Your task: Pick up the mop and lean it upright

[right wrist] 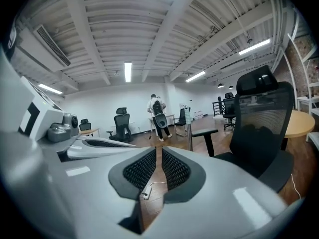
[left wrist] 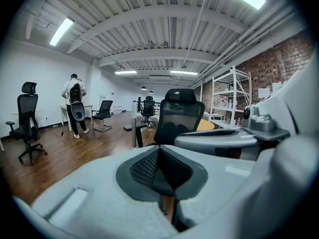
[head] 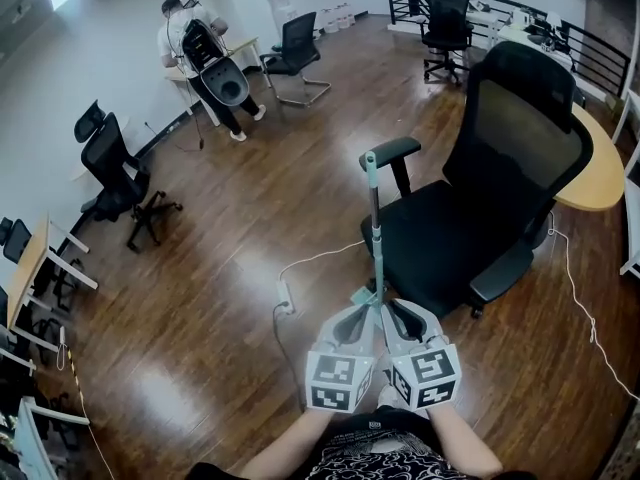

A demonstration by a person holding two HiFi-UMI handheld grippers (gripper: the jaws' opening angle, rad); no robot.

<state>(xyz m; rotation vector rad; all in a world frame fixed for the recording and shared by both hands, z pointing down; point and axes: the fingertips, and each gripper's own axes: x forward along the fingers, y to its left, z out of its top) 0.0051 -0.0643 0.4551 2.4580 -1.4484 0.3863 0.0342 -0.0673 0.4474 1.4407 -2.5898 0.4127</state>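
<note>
A: So, where was the mop [head: 375, 230] at that pt?

B: Upright, centre of the head view. Its pole rose from just above the two grippers to a teal grip beside the armrest [head: 392, 150] of the black chair [head: 480, 208]. It looked to lean on that armrest, tho the contact was too small to tell for sure. The foot end was mostly hidden behind the gripper tips.

A: And the grippers?

B: The left hand-held gripper [head: 355, 318], lower middle of frame, had its pads together w/ nothing btwn them. The right hand-held gripper [head: 400, 316], just beside it, stood a sliver apart. Bare floor [head: 240, 268] and a power strip [right wrist: 146, 193] showed thru the gap, no pole in it. So neither had hold of the mop.

A: Lean basically done, then?

B: My read, yes. What was left was backing off w/o knocking it. Best approach: draw both grippers straight back toward the body, slow, keeping clear of the pole's foot. A nudge there could prob. slide it on the smooth wood. The top needed watching too. It had only a narrow armrest to rest on, and a chair like that may swivel or roll.
</note>
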